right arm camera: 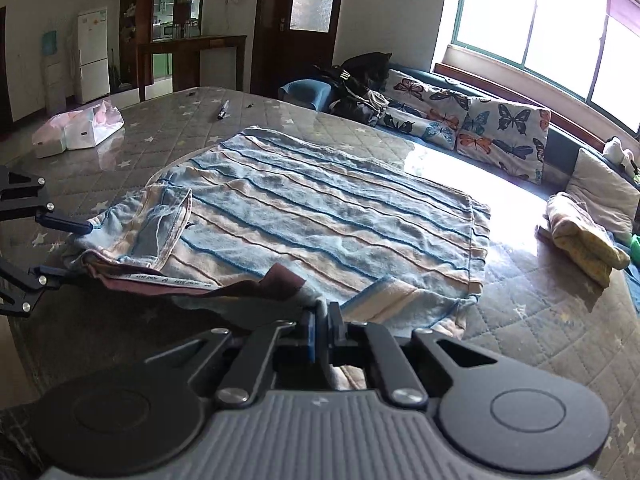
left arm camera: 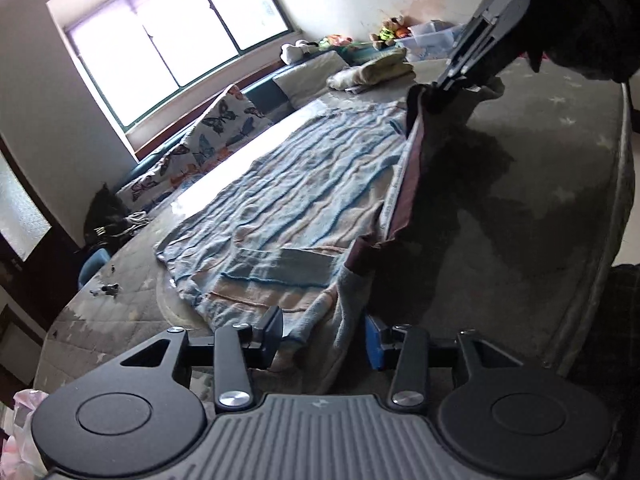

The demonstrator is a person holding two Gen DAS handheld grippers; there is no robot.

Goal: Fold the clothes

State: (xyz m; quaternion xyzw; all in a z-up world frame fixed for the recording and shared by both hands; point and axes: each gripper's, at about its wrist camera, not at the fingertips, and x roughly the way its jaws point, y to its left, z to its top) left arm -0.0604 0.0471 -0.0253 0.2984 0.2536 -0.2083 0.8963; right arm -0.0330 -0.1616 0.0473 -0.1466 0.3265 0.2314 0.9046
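Note:
A blue and beige striped garment (left arm camera: pixel 288 208) with a maroon inner band (left arm camera: pixel 412 184) lies spread on the grey quilted mattress (left arm camera: pixel 540 184). It also shows in the right wrist view (right arm camera: pixel 320 216). My left gripper (left arm camera: pixel 324 340) stands open around the garment's near corner, which lies between its fingers. It also shows at the left edge of the right wrist view (right arm camera: pixel 60 248). My right gripper (right arm camera: pixel 320 328) is shut on the garment's edge and holds it lifted. It also shows at the top right of the left wrist view (left arm camera: pixel 448 84), where the maroon band hangs from it.
A folded yellow garment (right arm camera: pixel 584 240) lies on the mattress toward the window. Butterfly cushions (right arm camera: pixel 472 120) line the window bench. A pink and white bag (right arm camera: pixel 80 128) and a pen (right arm camera: pixel 222 110) lie on the far mattress (right arm camera: pixel 540 320).

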